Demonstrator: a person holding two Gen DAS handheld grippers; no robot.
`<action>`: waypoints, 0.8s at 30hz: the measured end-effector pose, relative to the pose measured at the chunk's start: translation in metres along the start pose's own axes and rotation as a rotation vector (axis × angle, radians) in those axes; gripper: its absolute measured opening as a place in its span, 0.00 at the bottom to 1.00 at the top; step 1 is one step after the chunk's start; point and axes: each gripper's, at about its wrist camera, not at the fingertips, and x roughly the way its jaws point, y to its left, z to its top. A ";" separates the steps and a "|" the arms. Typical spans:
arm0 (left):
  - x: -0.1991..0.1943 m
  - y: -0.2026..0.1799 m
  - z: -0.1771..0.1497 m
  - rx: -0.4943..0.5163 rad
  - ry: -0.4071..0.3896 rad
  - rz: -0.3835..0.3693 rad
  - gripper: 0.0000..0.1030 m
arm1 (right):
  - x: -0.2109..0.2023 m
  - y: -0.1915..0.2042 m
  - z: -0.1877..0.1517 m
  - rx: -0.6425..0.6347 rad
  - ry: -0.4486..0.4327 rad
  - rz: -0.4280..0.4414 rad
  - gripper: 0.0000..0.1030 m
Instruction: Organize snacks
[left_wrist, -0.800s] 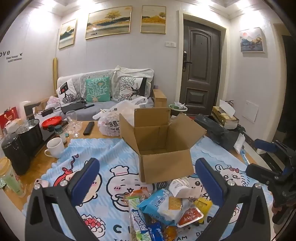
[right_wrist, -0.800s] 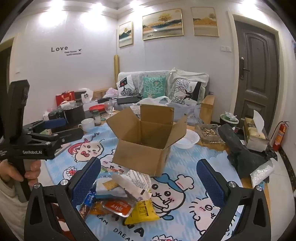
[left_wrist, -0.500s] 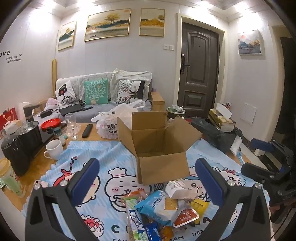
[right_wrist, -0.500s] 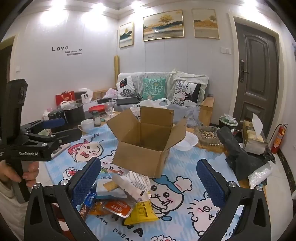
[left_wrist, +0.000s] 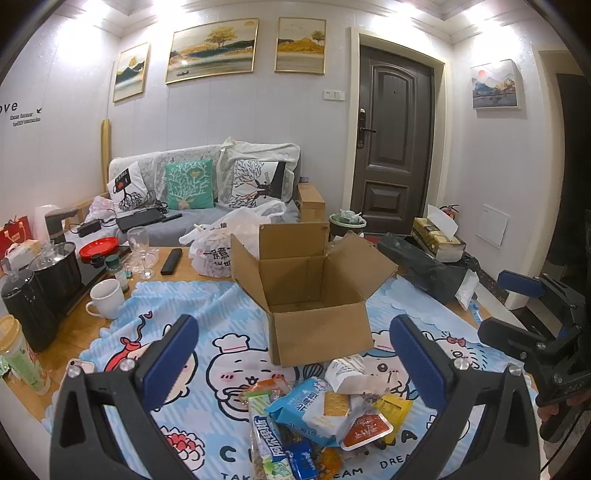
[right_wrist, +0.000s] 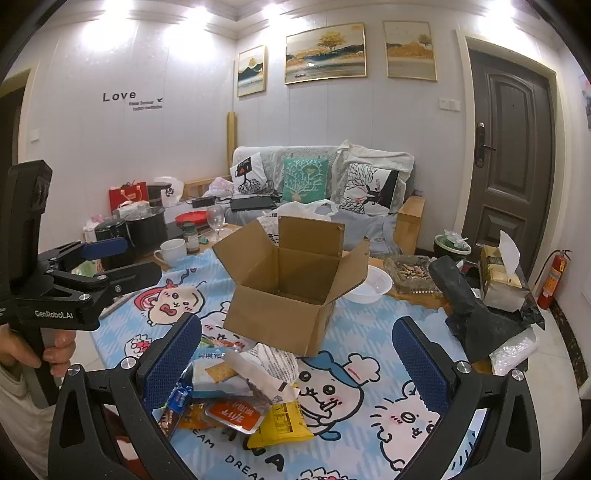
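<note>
Snack pile (left_wrist: 317, 417) lies before the open box (left_wrist: 314, 295) on the tablecloth (left_wrist: 184, 314).

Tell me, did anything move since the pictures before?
Only a little. Both open tools, the left tool and right tool, drifted slightly, so the cardboard box sits a bit differently in view. Nothing was grabbed or dropped. The snack pile and box stayed where they were, box still empty.

White mug (left_wrist: 107, 297) beside black pot (left_wrist: 57, 266)
</note>
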 end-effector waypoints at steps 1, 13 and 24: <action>0.000 0.000 0.000 0.000 0.000 -0.001 0.99 | -0.001 0.000 0.001 0.000 -0.001 0.000 1.00; -0.002 -0.002 0.001 0.001 -0.002 -0.001 0.99 | -0.006 -0.004 0.004 0.003 -0.004 -0.006 1.00; -0.005 -0.003 0.002 0.000 -0.005 -0.008 0.99 | -0.004 -0.002 0.002 0.002 -0.003 -0.006 1.00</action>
